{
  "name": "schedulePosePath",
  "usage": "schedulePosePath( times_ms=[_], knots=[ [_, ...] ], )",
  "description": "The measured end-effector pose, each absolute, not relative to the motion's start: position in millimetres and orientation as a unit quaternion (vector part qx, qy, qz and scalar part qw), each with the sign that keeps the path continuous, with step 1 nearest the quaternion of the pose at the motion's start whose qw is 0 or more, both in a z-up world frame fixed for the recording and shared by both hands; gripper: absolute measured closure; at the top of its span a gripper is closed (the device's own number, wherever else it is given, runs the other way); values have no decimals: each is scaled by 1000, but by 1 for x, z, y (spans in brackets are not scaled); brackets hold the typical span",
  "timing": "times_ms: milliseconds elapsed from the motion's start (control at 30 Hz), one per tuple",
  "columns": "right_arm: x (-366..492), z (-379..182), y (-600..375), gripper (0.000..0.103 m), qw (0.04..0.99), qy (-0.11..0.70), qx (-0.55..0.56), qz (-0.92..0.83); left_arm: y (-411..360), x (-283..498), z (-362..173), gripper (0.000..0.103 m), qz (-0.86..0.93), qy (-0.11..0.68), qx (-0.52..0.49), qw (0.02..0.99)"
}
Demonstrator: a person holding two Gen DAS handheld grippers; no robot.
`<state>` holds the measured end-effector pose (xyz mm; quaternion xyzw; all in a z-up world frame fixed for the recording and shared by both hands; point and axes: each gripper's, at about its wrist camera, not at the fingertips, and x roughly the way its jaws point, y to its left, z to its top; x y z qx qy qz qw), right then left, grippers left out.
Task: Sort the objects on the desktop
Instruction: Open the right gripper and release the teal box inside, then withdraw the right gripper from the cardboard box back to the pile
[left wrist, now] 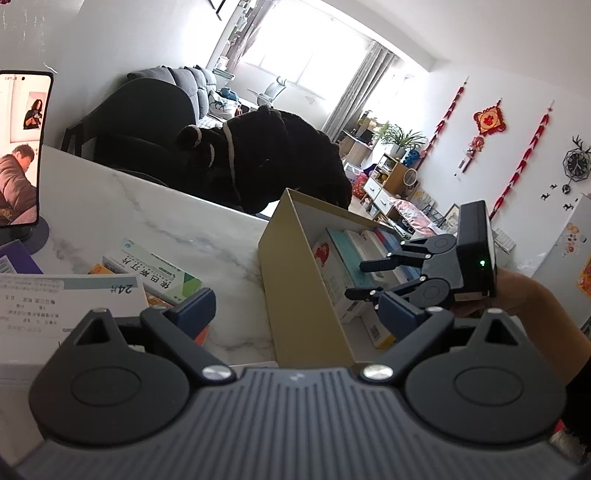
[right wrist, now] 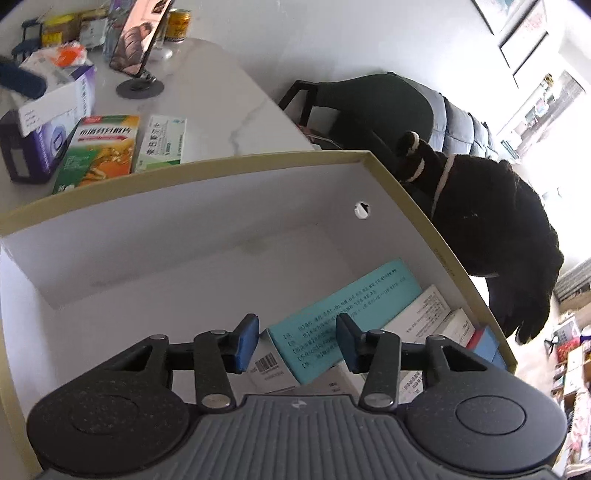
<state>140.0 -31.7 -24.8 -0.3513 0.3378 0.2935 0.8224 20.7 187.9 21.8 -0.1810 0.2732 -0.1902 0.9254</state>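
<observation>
A gold cardboard box (right wrist: 373,162) with a white inside stands on the marble table (right wrist: 221,107). In it lie several medicine boxes, among them a teal one (right wrist: 351,299) and a white one (right wrist: 417,314). My right gripper (right wrist: 295,343) hangs inside the box just above the teal one, jaws partly apart, pads touching nothing. It also shows as the right gripper (left wrist: 356,279), held by a hand. My left gripper (left wrist: 299,310) stands wide open and empty at the gold box's near wall (left wrist: 295,295). A white-green box (left wrist: 155,273) and a big white box (left wrist: 62,306) lie to its left.
Left of the gold box lie a green-orange box (right wrist: 99,151), a white-green box (right wrist: 162,140) and a purple box (right wrist: 44,147). A phone on a stand (right wrist: 142,37) and cans (right wrist: 177,24) stand further back. A black coat (left wrist: 277,158) hangs over a chair beyond the table edge.
</observation>
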Motion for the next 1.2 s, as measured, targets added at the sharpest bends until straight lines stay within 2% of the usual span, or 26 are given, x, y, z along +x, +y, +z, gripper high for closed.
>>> schedulePosePath(
  times_ms=[400, 500, 667, 833, 933, 1200],
  knots=[
    [147, -25, -36, 49, 845, 342, -314, 267, 186, 24, 21, 7, -187, 279, -177, 925],
    [140, -17, -40, 43, 858, 341, -280, 264, 188, 25, 22, 7, -179, 284, -167, 927],
    [113, 0, -50, 24, 889, 329, -199, 247, 195, 27, 24, 6, -158, 297, -141, 931],
    [81, 9, -53, 20, 909, 309, -147, 238, 208, 23, 33, 4, -129, 298, -109, 940],
    [62, 16, -58, 14, 922, 288, -104, 238, 222, 20, 38, 3, -105, 299, -95, 944],
    [27, 29, -66, 11, 937, 252, -35, 240, 253, 16, 45, 0, -48, 311, -64, 947]
  ],
)
